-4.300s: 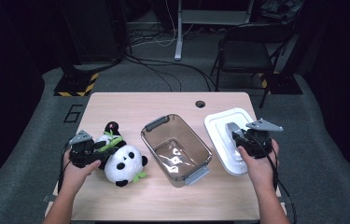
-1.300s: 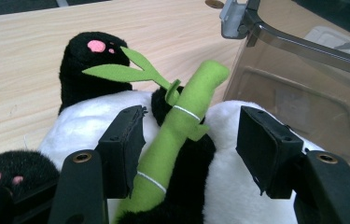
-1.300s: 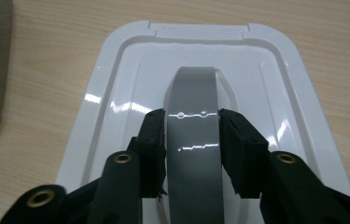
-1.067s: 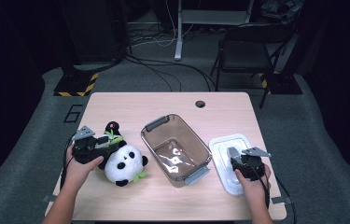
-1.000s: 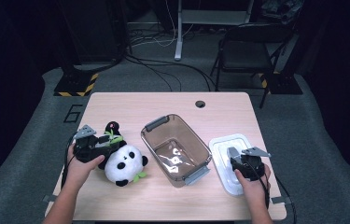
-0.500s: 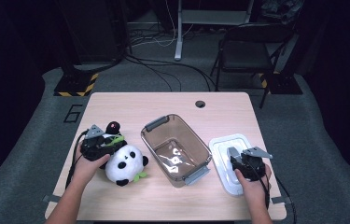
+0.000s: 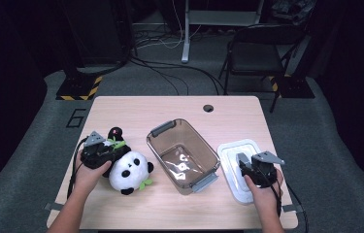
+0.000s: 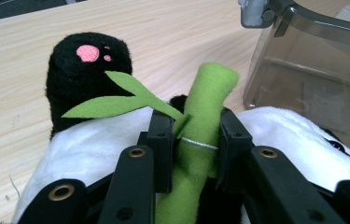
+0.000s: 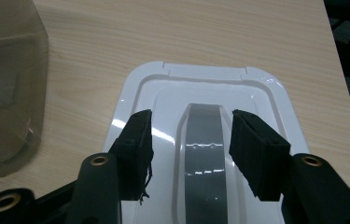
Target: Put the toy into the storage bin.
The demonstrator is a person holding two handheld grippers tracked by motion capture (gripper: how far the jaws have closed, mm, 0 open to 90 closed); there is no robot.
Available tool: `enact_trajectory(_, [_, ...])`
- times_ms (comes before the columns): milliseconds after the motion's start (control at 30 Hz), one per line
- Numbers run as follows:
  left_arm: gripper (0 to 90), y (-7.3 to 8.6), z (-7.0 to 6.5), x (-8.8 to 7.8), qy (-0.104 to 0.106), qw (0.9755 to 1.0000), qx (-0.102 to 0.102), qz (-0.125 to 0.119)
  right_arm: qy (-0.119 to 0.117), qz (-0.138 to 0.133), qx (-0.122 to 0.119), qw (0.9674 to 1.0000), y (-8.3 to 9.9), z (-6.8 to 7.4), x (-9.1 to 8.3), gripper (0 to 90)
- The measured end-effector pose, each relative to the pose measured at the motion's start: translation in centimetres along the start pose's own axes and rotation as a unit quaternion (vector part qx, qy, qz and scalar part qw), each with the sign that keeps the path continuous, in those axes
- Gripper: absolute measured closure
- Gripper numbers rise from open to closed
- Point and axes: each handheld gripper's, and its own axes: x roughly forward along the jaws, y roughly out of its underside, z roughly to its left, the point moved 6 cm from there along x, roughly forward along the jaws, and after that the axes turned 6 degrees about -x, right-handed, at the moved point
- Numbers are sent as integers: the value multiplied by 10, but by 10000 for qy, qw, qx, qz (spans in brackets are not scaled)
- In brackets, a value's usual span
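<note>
Tabletop (image 7: 136,109) seen from the person's side, with three groups of things laid across it. At about 9 o'clock lies a toy panda (image 7: 128,170), white-bodied with black ears and paws, its black foot with a pink pad (image 8: 85,65) pointing toward 12 o'clock. A green felt bamboo stalk (image 8: 199,140) with a leaf (image 8: 112,100) lies on the panda's body. The left tongs (image 8: 195,144) have just been closing and now clamp this stalk, one black pad pressed against each side of it; the left hand (image 7: 88,175) grips them from the 7 o'clock edge.

At the centre stands a clear brownish tub (image 7: 183,155), open-topped, with a grey handle at each short end, set at a slant. It sits just beside the panda, apart from it.

At about 4 o'clock a white lid (image 7: 230,155) lies flat on the tabletop, near the tub and not touching it. A grey strap handle (image 9: 204,154) runs down its middle. The right tongs (image 9: 191,144), held by the right hand (image 7: 262,191), straddle this handle: their pads stand apart, one on each side, with a gap between each pad and the handle, having just been opening slightly.
</note>
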Motion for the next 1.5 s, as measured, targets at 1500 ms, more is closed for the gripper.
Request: enact_trajectory(1500, [728,-8,8,-42,-125,9994,-128,-310,-1475,-223,-656,9866,-75,87,0,614])
